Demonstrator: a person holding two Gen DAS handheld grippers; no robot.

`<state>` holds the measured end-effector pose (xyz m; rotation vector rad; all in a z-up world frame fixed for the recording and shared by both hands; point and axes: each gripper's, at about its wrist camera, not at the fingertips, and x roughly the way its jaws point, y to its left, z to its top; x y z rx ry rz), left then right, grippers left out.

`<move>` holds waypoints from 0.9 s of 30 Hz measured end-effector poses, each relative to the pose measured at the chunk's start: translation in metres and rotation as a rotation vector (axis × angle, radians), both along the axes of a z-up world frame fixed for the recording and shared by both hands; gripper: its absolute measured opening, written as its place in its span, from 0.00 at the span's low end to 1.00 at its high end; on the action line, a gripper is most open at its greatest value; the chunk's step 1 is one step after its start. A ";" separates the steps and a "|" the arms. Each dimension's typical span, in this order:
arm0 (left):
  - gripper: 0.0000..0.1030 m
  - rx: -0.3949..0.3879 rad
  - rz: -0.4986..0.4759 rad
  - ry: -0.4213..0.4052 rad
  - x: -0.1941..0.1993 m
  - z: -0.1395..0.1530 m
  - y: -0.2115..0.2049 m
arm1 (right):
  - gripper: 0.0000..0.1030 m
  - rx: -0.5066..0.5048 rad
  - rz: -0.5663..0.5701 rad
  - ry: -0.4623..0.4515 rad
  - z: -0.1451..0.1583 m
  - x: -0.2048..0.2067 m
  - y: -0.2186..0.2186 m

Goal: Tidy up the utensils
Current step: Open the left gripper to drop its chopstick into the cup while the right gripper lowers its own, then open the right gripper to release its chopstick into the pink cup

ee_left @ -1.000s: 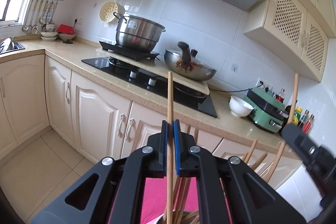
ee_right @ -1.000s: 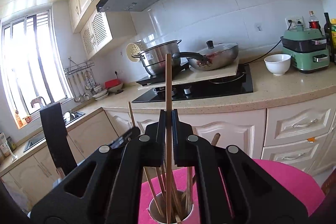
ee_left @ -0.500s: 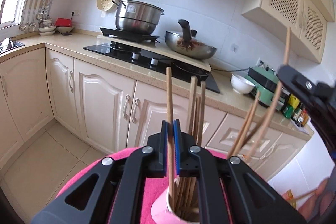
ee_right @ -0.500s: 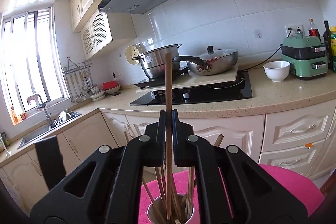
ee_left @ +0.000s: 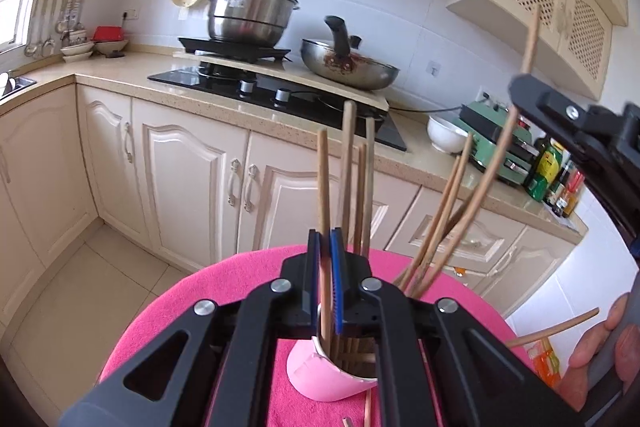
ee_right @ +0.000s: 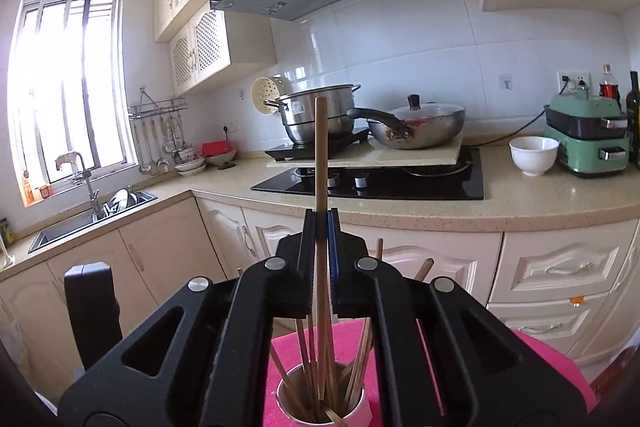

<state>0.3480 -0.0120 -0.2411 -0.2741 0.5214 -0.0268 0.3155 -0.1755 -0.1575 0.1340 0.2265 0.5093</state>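
On a pink cloth (ee_left: 224, 291) stands a pink cup (ee_left: 320, 375) holding several wooden chopsticks. My left gripper (ee_left: 325, 239) is shut on one upright chopstick (ee_left: 322, 179) whose lower end sits inside the cup. My right gripper (ee_right: 320, 219) is shut on another chopstick (ee_right: 320, 147), its tip down among the others in the cup (ee_right: 362, 413). In the left wrist view the right gripper (ee_left: 520, 95) hangs at the upper right, its chopstick (ee_left: 500, 147) slanting down to the cup. A hand (ee_left: 600, 347) at the lower right also holds a spare chopstick (ee_left: 560, 327).
Two loose chopsticks (ee_left: 366, 407) lie on the cloth by the cup. Beyond runs a counter (ee_right: 520, 203) with a black hob (ee_right: 380, 183), steel pot (ee_right: 316, 119), wok (ee_right: 420, 127), white bowl (ee_right: 532, 155), green appliance (ee_right: 584, 139) and bottles. A sink (ee_right: 80, 223) is at the left.
My left gripper sank and tipped downward, bringing the pink cup into view with its chopstick's end now inside. The right gripper stayed almost in place.
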 end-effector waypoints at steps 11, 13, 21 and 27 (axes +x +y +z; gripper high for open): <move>0.20 -0.003 0.032 -0.005 -0.016 0.018 0.011 | 0.06 -0.027 0.035 -0.027 0.011 -0.019 0.010; 0.20 0.003 0.038 0.000 -0.019 0.019 0.013 | 0.06 -0.044 0.030 -0.026 0.009 -0.020 0.014; 0.20 0.030 0.056 0.026 -0.023 0.020 0.021 | 0.06 -0.112 0.025 0.005 -0.013 -0.020 0.030; 0.20 0.053 0.055 0.040 -0.025 0.018 0.021 | 0.06 -0.156 0.023 0.029 -0.027 -0.018 0.035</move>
